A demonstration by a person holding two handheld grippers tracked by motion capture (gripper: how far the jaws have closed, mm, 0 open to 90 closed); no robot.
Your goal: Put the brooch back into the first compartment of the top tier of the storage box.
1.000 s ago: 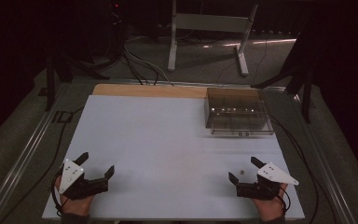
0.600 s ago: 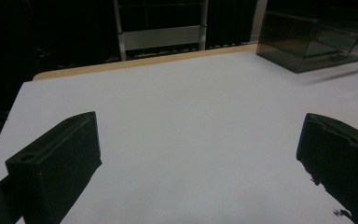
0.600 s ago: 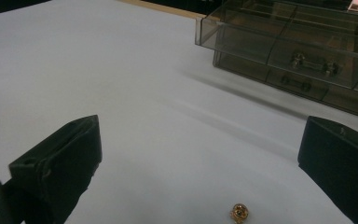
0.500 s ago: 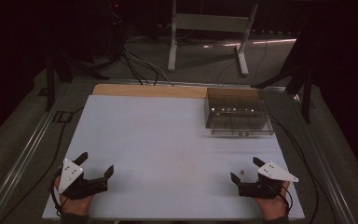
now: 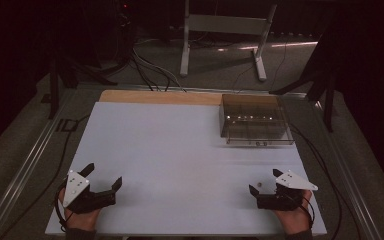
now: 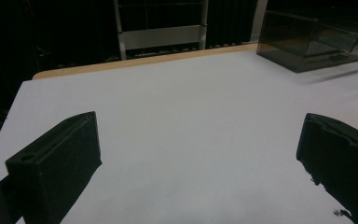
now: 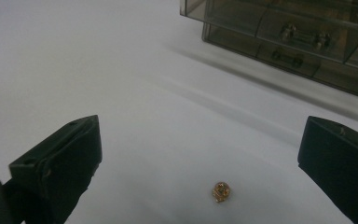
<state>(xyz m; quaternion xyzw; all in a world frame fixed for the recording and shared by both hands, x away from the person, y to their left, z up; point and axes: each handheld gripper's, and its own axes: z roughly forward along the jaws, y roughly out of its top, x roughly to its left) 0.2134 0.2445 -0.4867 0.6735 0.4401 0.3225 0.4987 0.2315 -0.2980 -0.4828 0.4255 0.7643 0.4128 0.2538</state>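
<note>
The white counter (image 5: 180, 160) takes up the middle of the high view, with a strip of bare wood along its far edge. At its upper right stands a smoky transparent box (image 5: 254, 120) with small drawers, whose handles face the camera in the right gripper view.

The left gripper (image 5: 102, 181) sits at the lower left of the high view, held in a hand (image 5: 80, 217), its fingers spread wide apart with nothing between them. The right gripper (image 5: 265, 182) sits at the lower right, also spread wide and empty.

Smallest is a tiny brass-coloured piece (image 7: 220, 191), round and knobbly, lying on the counter low in the right gripper view, between the two fingers but touching neither. What it is cannot be told.
</note>
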